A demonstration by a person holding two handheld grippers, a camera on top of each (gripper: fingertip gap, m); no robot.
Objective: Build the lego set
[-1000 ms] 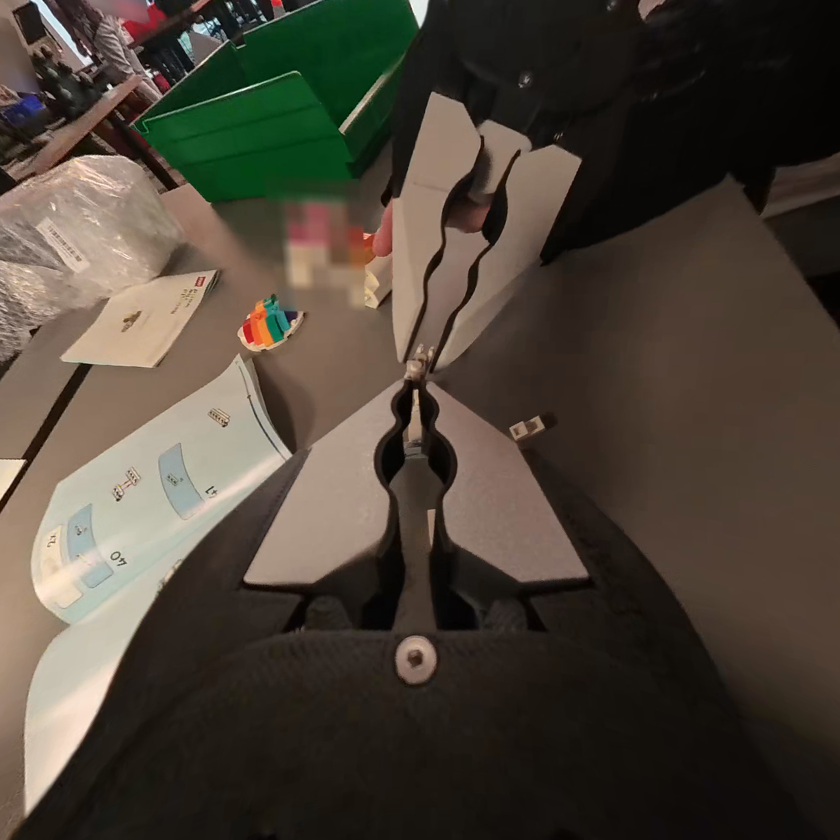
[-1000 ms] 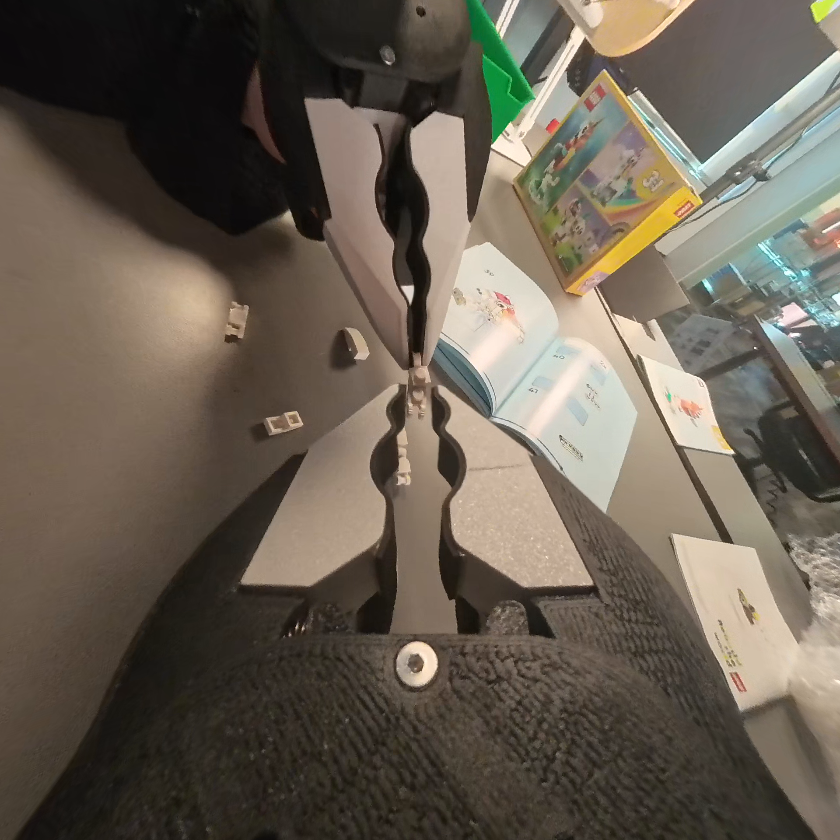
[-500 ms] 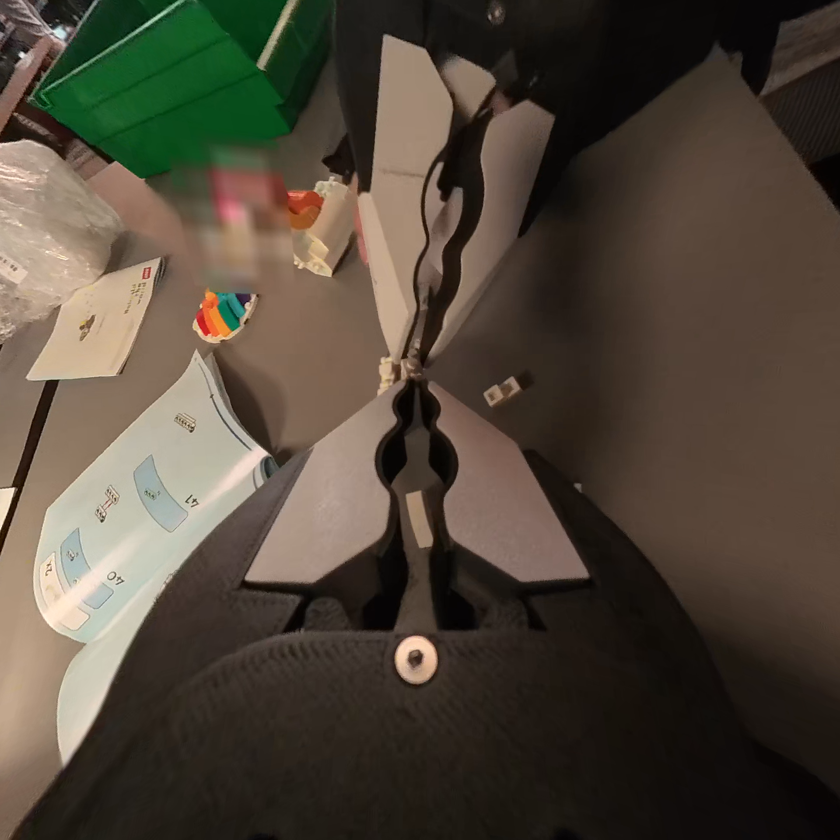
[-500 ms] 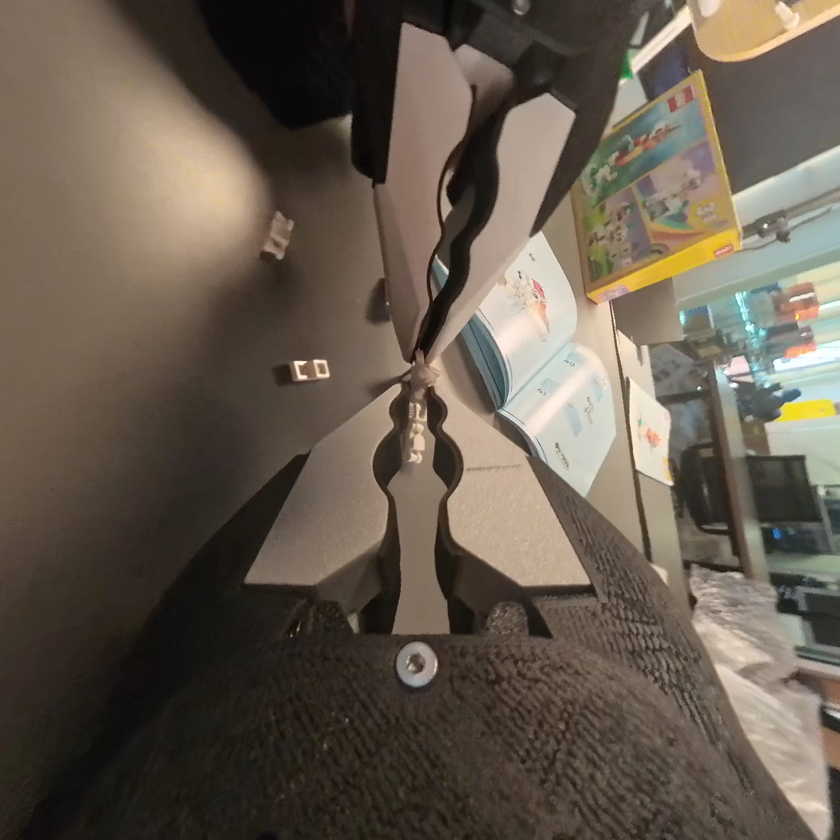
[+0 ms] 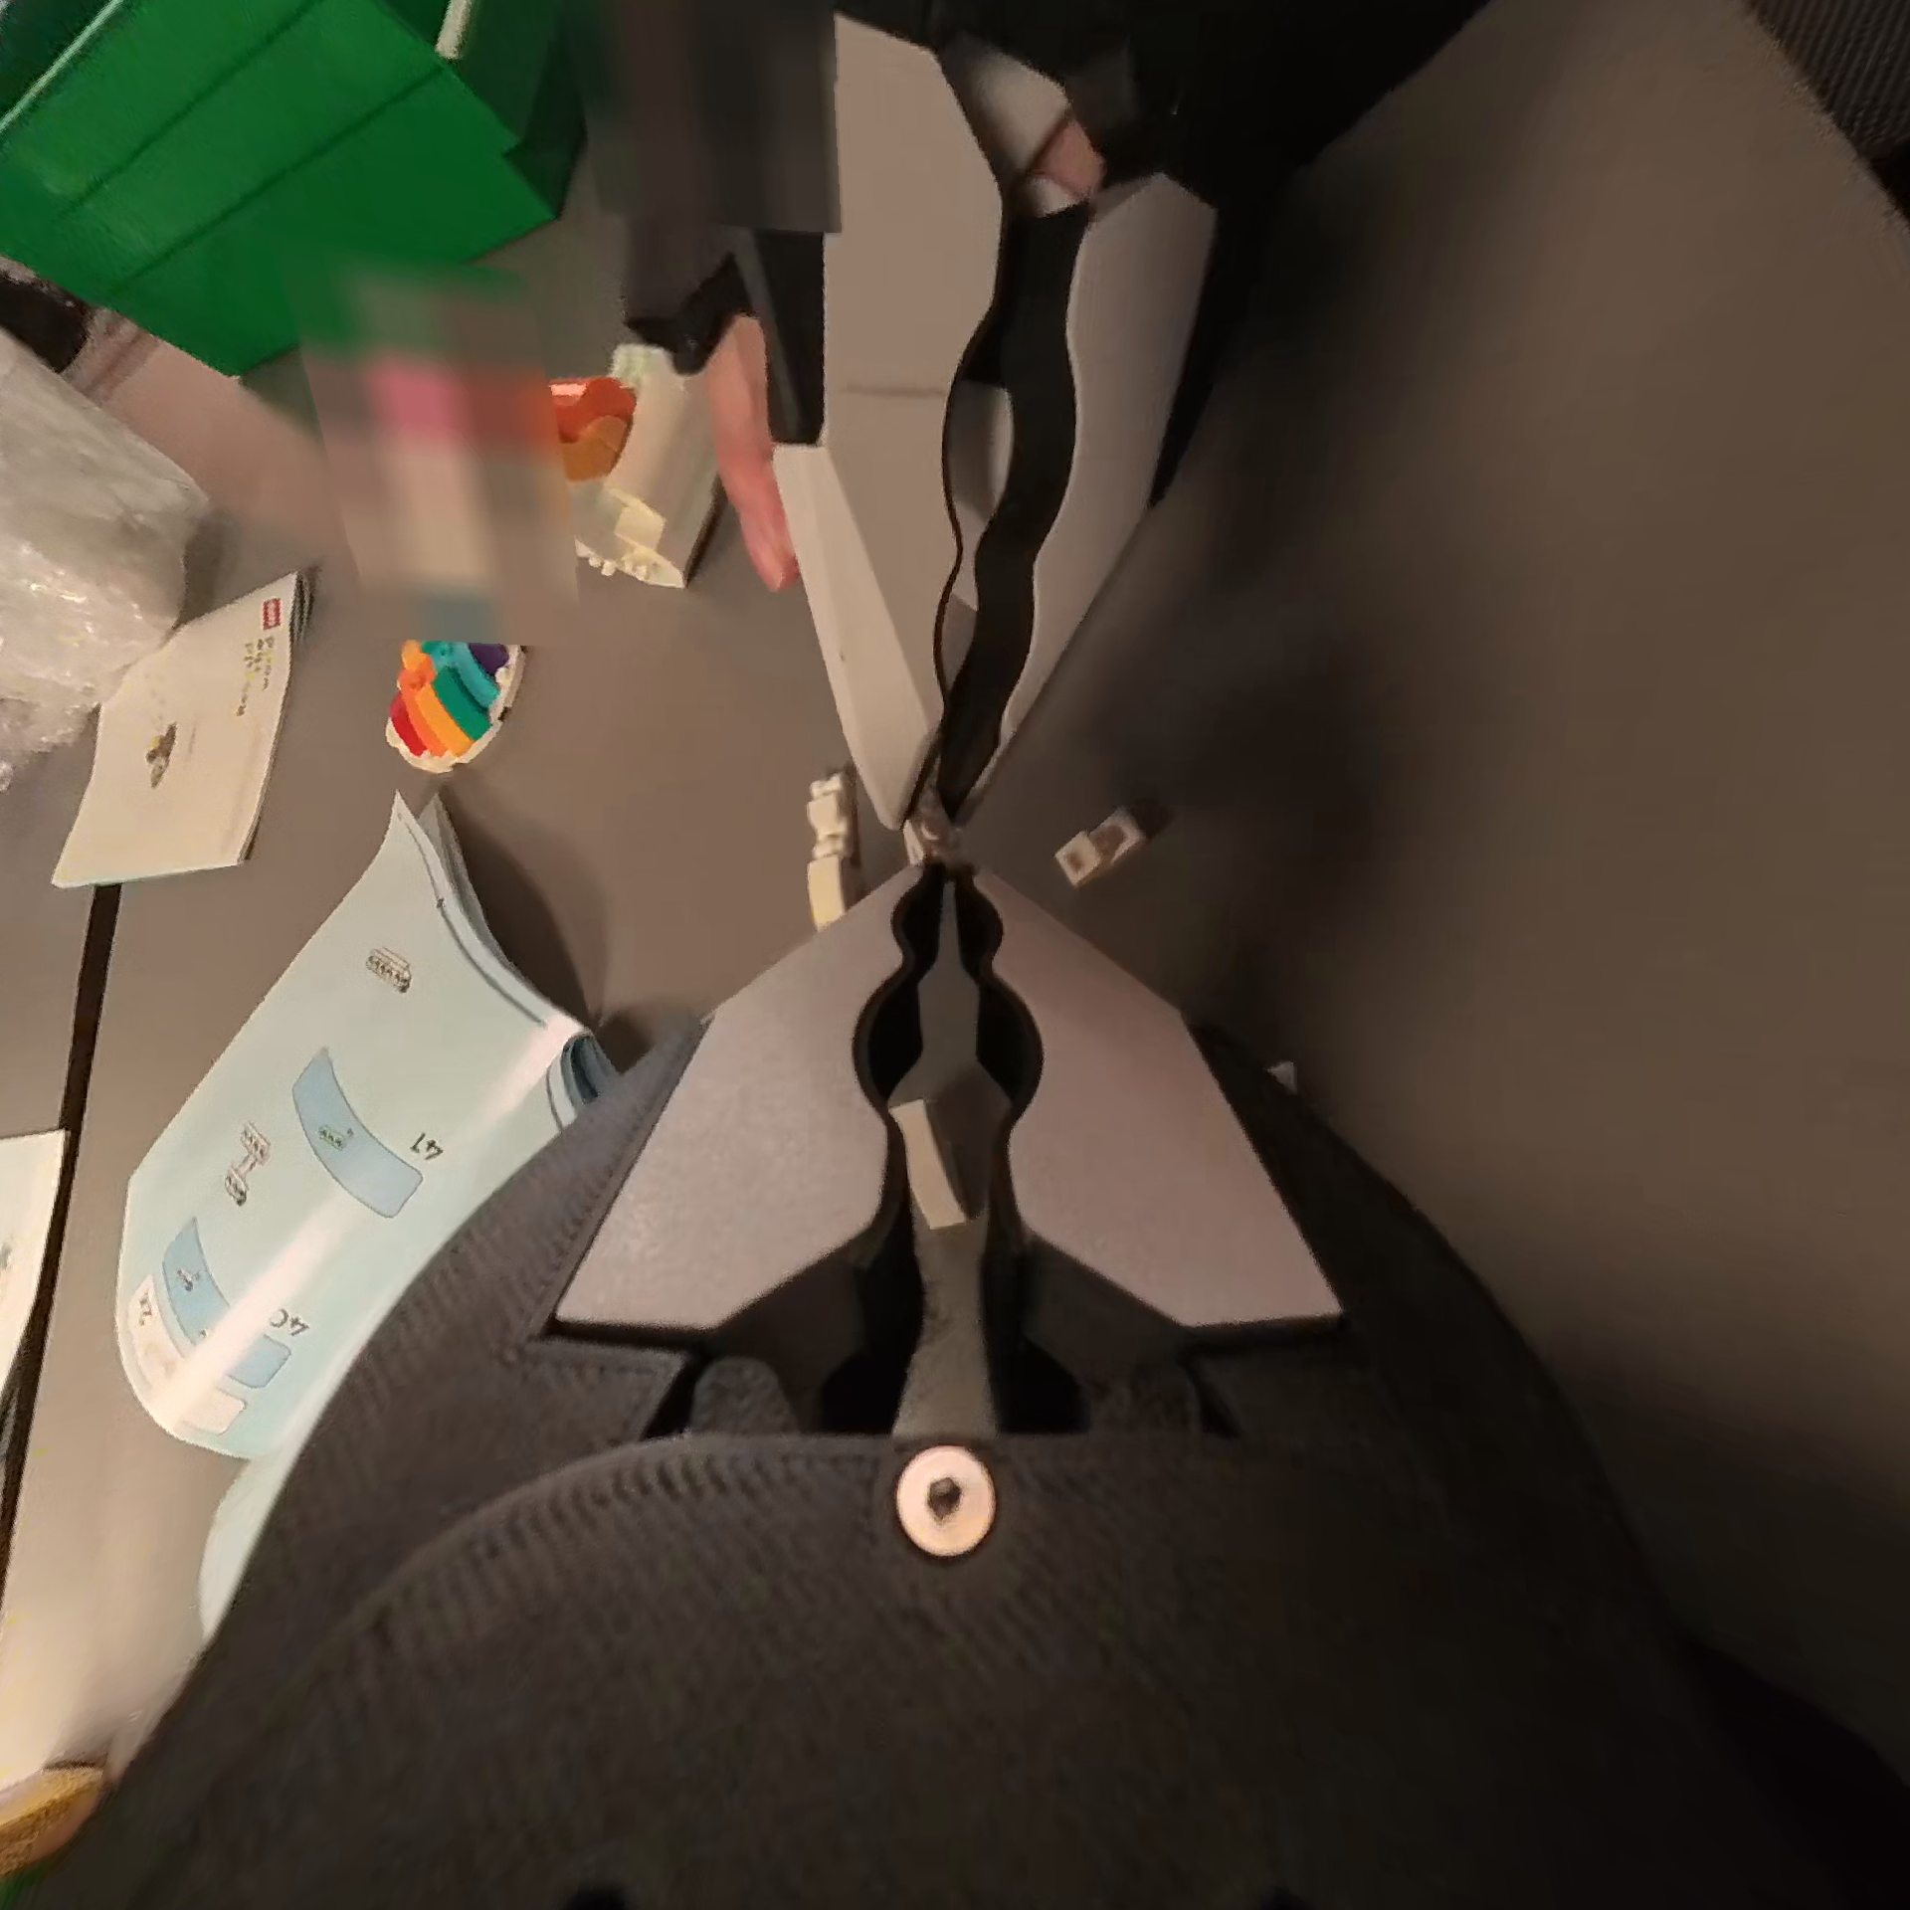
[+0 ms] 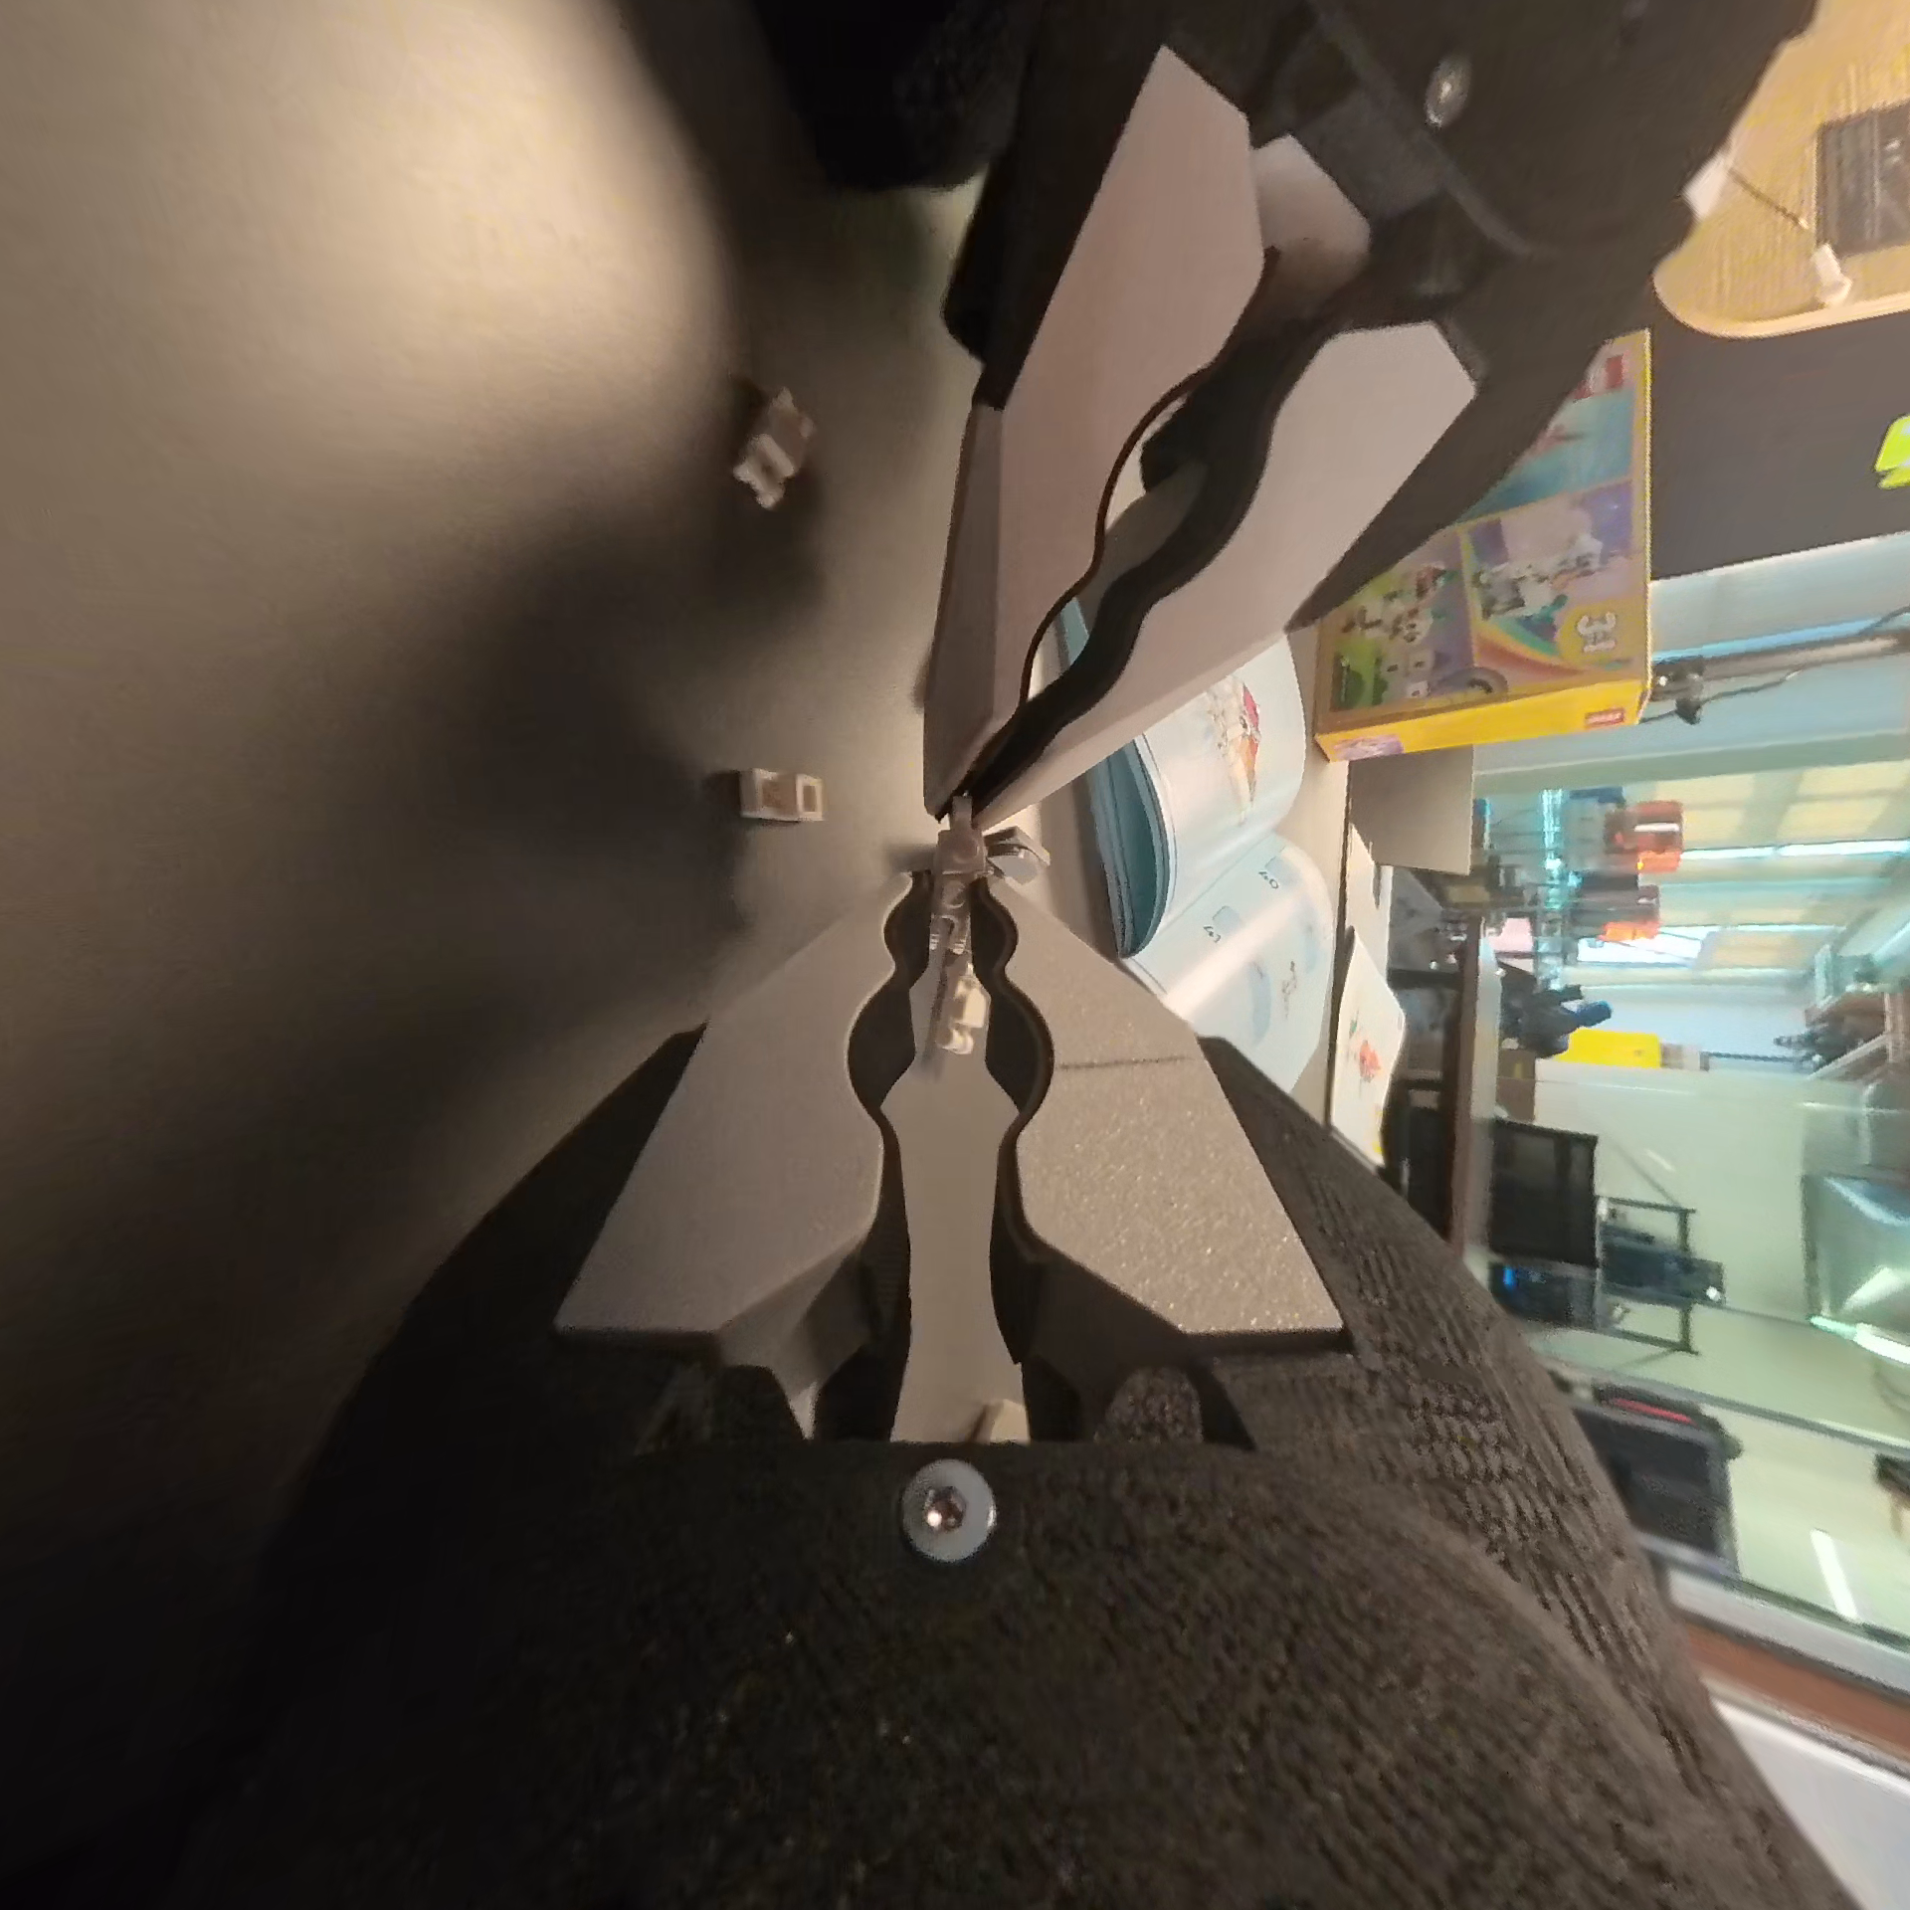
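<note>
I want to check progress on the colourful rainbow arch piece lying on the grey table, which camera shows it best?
The left wrist view: the colourful rainbow arch piece lies unobstructed on the grey table, beyond the open booklet. The right wrist view does not show it at all.

Wrist cams face-to-face, close, sharing tongs point(image 5: 938, 863) tips

Dim indoor light, motion blur and wide-angle edge distortion; a bright patch glares on the grey table point(image 6: 341, 434).
</note>
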